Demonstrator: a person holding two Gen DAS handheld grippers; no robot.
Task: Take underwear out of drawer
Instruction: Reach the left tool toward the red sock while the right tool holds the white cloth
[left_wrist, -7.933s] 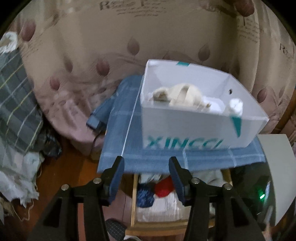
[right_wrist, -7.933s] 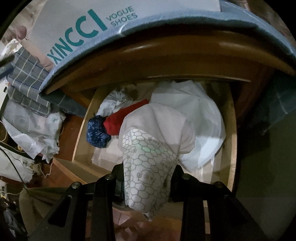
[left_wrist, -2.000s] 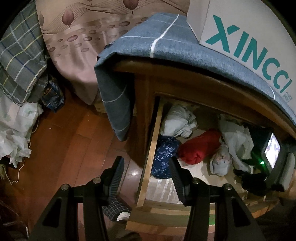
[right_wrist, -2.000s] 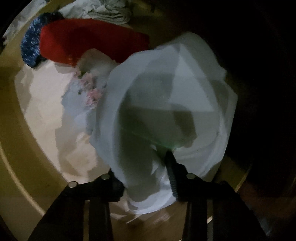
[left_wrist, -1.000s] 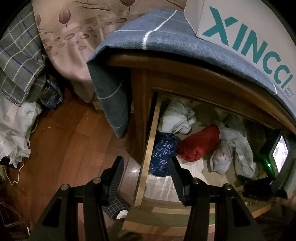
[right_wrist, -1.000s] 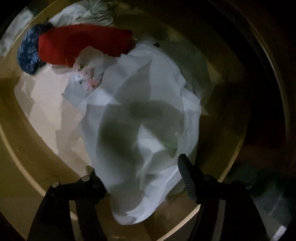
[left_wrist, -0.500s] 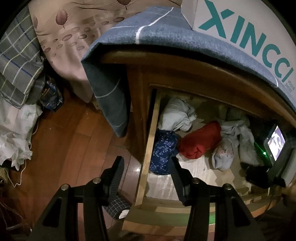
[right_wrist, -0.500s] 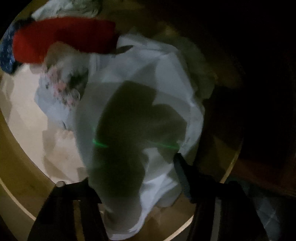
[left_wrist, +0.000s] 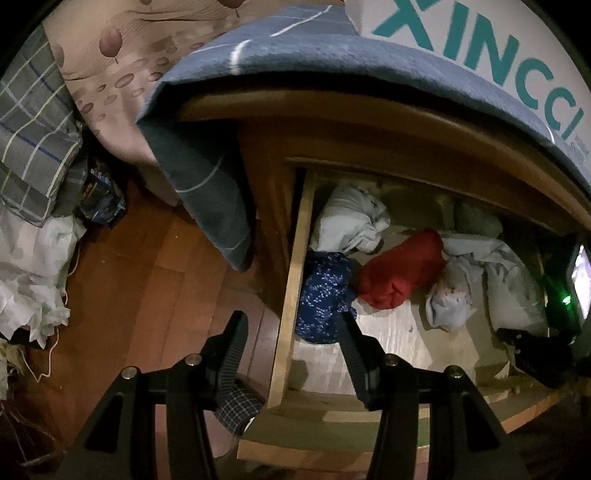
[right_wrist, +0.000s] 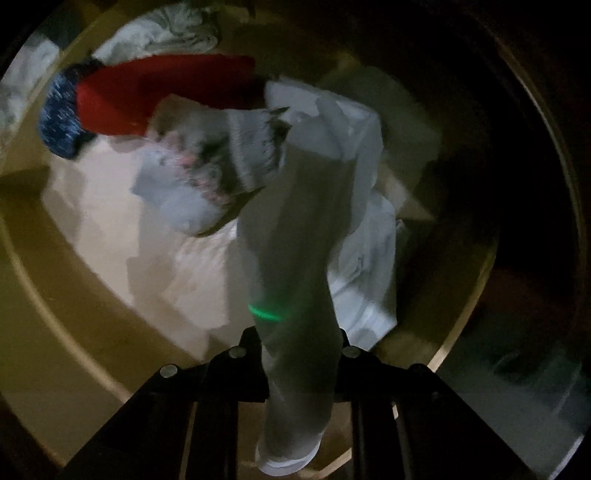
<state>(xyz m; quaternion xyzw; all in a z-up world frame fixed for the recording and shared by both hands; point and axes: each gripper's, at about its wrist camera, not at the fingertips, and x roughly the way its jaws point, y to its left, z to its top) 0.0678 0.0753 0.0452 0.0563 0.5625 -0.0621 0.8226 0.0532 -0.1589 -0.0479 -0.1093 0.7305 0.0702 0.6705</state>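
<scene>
Left hand-held gripper (left_wrist: 291, 332): jaws wide, empty, above the drawer (left_wrist: 291, 280) left wall. In drawer, left to right: navy speckled bundle (left_wrist: 325, 295), red bundle (left_wrist: 399, 273), pale underwear (right_wrist: 306, 229) pinched narrow in right hand-held gripper (right_wrist: 301, 354), partly lifted.

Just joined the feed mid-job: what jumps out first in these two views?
The right hand-held gripper is shut on a pale white garment, stretched up from the open drawer. A red bundle glows mid-drawer beside a blue speckled one, while the left hand-held gripper hangs open at the drawer's left edge.
</scene>
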